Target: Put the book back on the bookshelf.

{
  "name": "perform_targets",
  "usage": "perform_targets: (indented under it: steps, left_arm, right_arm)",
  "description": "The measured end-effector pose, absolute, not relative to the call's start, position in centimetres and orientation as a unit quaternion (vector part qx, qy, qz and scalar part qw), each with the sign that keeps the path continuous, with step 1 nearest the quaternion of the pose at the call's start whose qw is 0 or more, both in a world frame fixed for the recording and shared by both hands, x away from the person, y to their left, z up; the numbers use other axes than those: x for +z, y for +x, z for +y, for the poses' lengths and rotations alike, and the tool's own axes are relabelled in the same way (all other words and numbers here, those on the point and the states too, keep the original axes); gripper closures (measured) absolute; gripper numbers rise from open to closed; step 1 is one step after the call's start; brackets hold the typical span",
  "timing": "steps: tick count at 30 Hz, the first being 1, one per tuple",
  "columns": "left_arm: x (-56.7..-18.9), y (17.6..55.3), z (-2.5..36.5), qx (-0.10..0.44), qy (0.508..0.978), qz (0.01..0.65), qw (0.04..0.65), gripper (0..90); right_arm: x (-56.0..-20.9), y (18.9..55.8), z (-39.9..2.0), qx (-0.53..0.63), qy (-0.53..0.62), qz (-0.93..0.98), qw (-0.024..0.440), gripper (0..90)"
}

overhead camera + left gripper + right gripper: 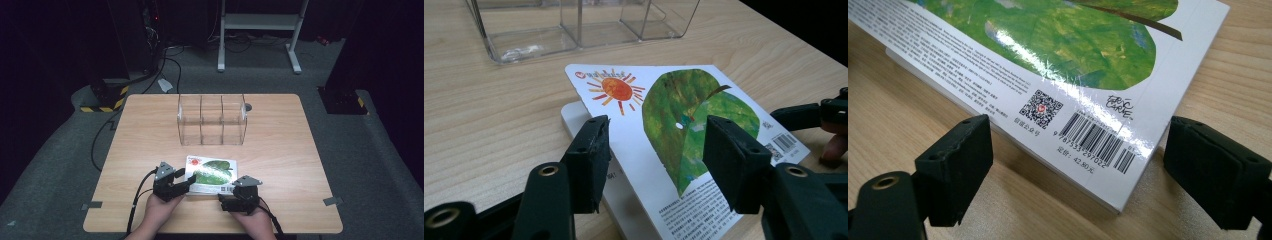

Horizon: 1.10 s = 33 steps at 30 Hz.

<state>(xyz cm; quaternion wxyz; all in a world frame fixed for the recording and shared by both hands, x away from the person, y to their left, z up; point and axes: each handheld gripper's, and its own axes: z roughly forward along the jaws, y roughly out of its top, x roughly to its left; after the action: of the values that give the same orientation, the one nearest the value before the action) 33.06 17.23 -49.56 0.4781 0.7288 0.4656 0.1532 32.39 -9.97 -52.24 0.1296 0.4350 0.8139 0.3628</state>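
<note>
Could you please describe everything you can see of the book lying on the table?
The book is a thin glossy paperback lying back cover up on the wooden table, in front of the clear divided box. Its white cover shows a green leaf, an orange sun, small print, a QR code and a barcode. The cover lifts slightly at the left gripper; the right gripper straddles its barcode corner, fingers apart.

white book (210, 175) with green leaf, orange sun
</note>
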Motion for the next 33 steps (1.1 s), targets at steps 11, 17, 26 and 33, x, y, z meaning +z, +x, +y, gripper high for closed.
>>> perform_targets:
  steps: [11, 17, 26, 33]
  left_arm:
    - [-49.0, 32.8, 17.3, 0.159, 0.726, 0.456, 0.489, 44.7]
    - [-49.8, 34.0, 18.1, 0.145, 0.720, 0.482, 0.477, 39.3]
    - [-50.7, 36.0, 17.5, 0.072, 0.726, 0.497, 0.470, 39.1]
    - [-51.1, 36.2, 16.9, 0.056, 0.732, 0.490, 0.470, 38.0]
  right_arm:
    - [-52.3, 32.2, -9.9, 0.360, 0.441, 0.810, 0.141, 16.3]
    - [-52.3, 32.2, -10.0, 0.363, 0.444, 0.808, 0.137, 17.3]
    - [-52.3, 32.2, -10.0, 0.362, 0.446, 0.806, 0.144, 19.1]
    - [-52.3, 32.2, -10.0, 0.361, 0.445, 0.806, 0.146, 19.1]
